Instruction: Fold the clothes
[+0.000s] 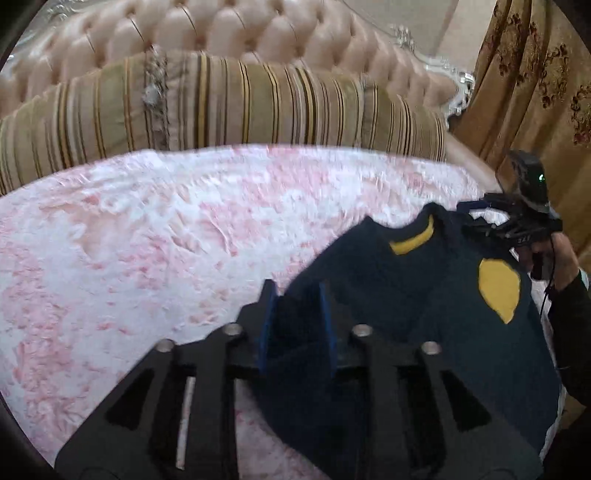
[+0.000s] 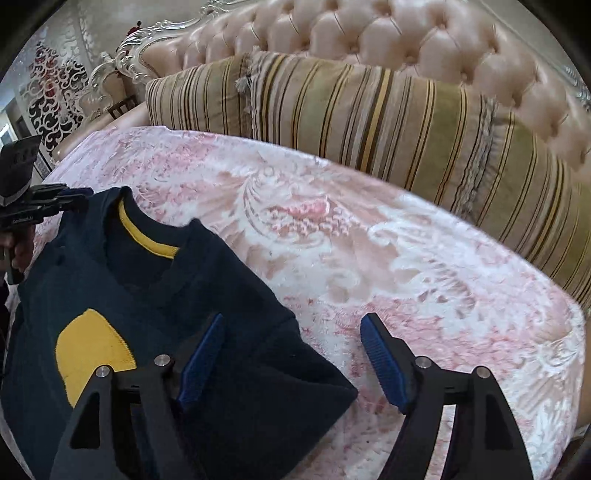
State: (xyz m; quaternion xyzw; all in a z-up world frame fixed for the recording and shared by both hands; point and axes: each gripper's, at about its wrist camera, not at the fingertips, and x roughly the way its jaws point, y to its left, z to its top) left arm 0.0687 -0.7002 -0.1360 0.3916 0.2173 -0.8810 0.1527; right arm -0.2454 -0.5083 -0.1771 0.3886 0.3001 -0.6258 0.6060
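A bed covered by a plush pink-and-white patterned blanket (image 2: 369, 258) fills the scene. A dark navy sweater (image 2: 155, 295) with a yellow collar lining and a yellow patch lies on its near side. Long striped gold-and-olive pillows (image 2: 406, 129) rest along the far edge, against a tufted pink headboard (image 2: 369, 40).

Pink-and-white patterned bedspread (image 2: 369, 240); striped bolster cushions (image 1: 221, 99) against tufted pink headboard (image 2: 369, 33); floral gold curtain (image 1: 535, 74) alongside.
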